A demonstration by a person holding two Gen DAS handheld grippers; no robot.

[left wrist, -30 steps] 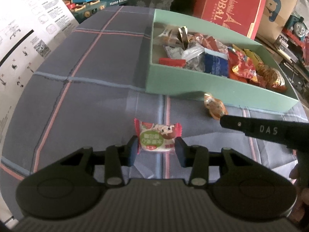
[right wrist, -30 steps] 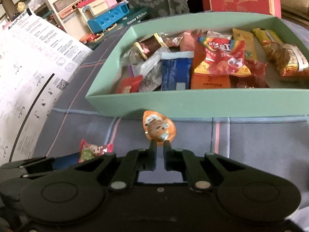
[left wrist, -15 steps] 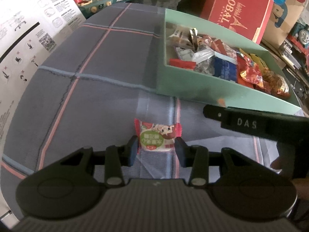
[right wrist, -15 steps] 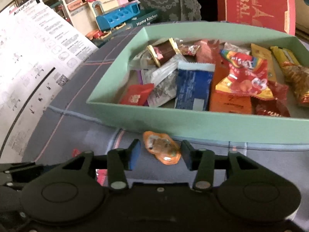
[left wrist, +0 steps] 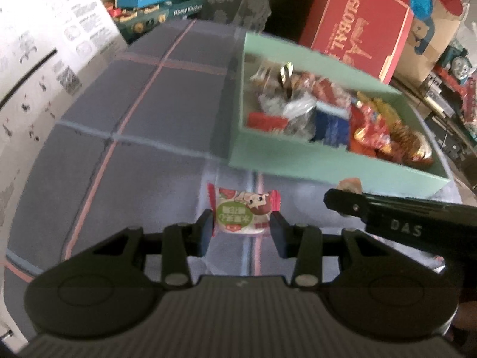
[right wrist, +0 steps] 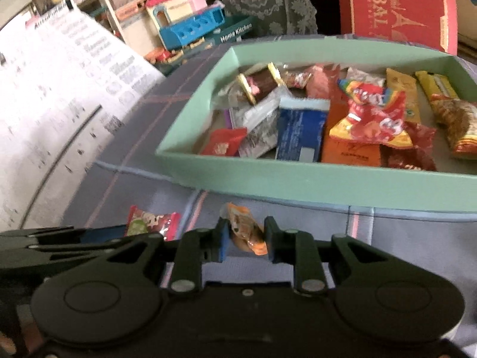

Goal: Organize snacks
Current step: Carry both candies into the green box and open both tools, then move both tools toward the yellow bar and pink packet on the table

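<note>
A white-green candy packet with red ends [left wrist: 243,211] lies on the grey plaid cloth between the fingers of my left gripper [left wrist: 242,229], which is closed on its sides. It also shows in the right wrist view [right wrist: 152,223]. My right gripper [right wrist: 245,239] is closed on a small orange snack packet [right wrist: 244,229], held just above the cloth in front of the green box. In the left wrist view the right gripper's finger [left wrist: 351,204] hides most of that orange packet [left wrist: 349,184]. The mint-green box [right wrist: 298,176] holds several snack packets.
A red gift box [left wrist: 354,26] stands behind the green box [left wrist: 298,155]. A white instruction sheet [right wrist: 44,113] lies at the left. Toy kitchen sets [right wrist: 190,26] sit at the back, and a toy train [left wrist: 459,65] at the far right.
My right gripper closed onto the orange packet and lifted it slightly. My left gripper stays around the candy packet, and both views shifted a little toward the box.
</note>
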